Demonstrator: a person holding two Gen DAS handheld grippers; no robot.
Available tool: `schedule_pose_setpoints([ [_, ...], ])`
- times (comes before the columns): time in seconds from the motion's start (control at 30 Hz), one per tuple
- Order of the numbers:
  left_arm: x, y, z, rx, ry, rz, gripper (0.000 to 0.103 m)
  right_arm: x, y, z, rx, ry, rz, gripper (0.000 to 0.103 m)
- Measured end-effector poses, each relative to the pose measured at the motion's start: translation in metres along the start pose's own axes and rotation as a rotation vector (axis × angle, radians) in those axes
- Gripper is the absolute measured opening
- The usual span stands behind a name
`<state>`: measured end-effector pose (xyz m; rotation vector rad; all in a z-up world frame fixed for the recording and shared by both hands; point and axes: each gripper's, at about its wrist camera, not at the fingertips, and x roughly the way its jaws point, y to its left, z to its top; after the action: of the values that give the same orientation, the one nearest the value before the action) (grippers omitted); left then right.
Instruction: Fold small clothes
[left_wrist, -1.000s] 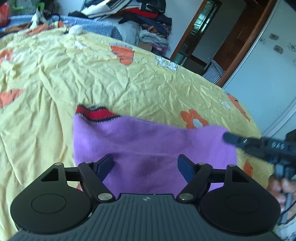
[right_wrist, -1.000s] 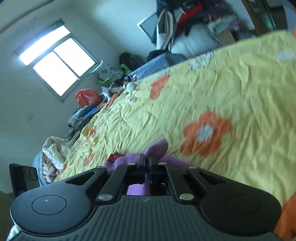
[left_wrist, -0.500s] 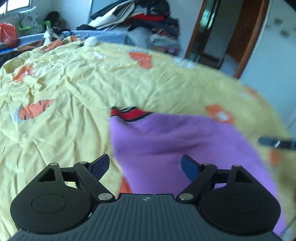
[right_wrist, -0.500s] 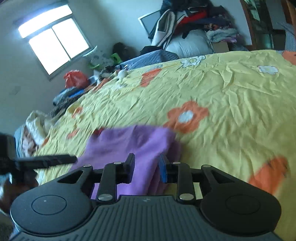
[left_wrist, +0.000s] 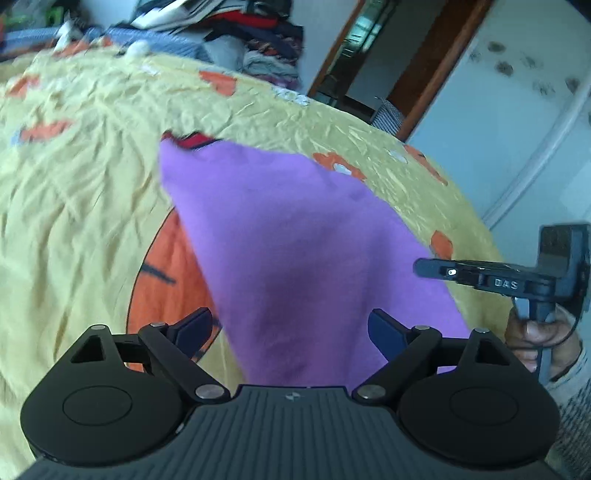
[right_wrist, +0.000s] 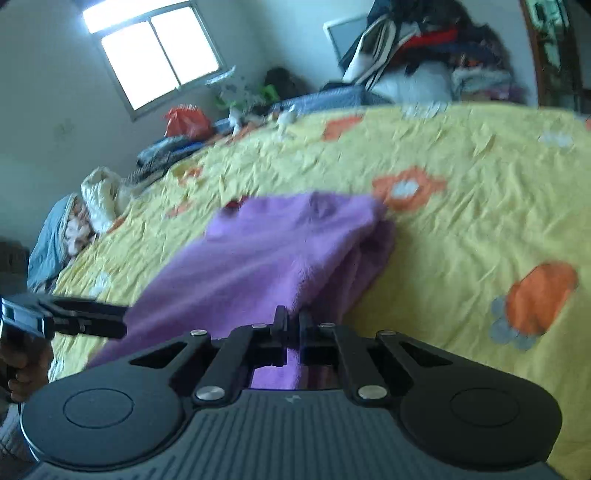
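Your right gripper (right_wrist: 291, 325) is pinching the purple garment's (right_wrist: 266, 258) near edge on the yellow bedsheet (right_wrist: 461, 229); only the left view is showing your left gripper (left_wrist: 291, 328) gaping wide, empty, over it.

A small purple knit garment (left_wrist: 295, 236) with a red, dark-edged trim (left_wrist: 192, 140) at its far end lies on the yellow flowered bed (right_wrist: 461, 236), doubled over with layered edges showing along one side.
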<state>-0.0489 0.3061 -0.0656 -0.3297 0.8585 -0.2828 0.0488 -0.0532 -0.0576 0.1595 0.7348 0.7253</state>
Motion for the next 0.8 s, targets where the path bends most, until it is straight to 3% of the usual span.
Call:
schedule_pose_setpoints([
  [0.1,-0.003,-0.001,-0.005,0.029,0.009,0.039,0.090,0.004,-0.014,-0.004,0.041,0.012,-0.036,0.005],
  [0.17,-0.004,0.000,-0.011,0.035,0.023,0.057,0.090,0.018,-0.026,-0.009,0.085,0.081,-0.014,0.010],
  [0.2,-0.005,0.001,-0.015,0.028,0.030,0.059,0.090,0.020,-0.029,-0.011,0.109,0.092,-0.020,0.028],
  [0.23,-0.008,0.002,-0.019,0.025,0.038,0.065,0.089,0.016,-0.031,-0.012,0.131,0.081,-0.044,0.052],
  [0.27,-0.012,0.002,-0.023,0.026,0.037,0.067,0.089,0.008,-0.030,-0.015,0.131,0.063,-0.043,0.059],
  [0.33,-0.021,0.001,-0.029,0.032,0.035,0.055,0.089,-0.013,-0.025,-0.022,0.114,0.030,-0.010,0.060],
  [0.57,-0.039,-0.011,-0.051,0.066,0.033,0.009,0.090,-0.046,-0.009,-0.061,0.092,0.056,0.037,0.059],
  [0.6,-0.039,-0.015,-0.056,0.084,0.039,0.010,0.091,-0.045,-0.006,-0.064,0.080,0.055,0.043,0.055],
  [0.63,-0.038,-0.018,-0.060,0.104,0.047,0.015,0.091,-0.042,-0.004,-0.066,0.067,0.065,0.062,0.028],
  [0.67,-0.036,-0.020,-0.063,0.119,0.051,0.021,0.091,-0.039,-0.002,-0.068,0.056,0.084,0.067,0.011],
  [0.8,-0.027,-0.027,-0.069,0.176,0.046,0.102,0.084,-0.042,0.009,-0.067,0.006,0.065,0.038,0.008],
])
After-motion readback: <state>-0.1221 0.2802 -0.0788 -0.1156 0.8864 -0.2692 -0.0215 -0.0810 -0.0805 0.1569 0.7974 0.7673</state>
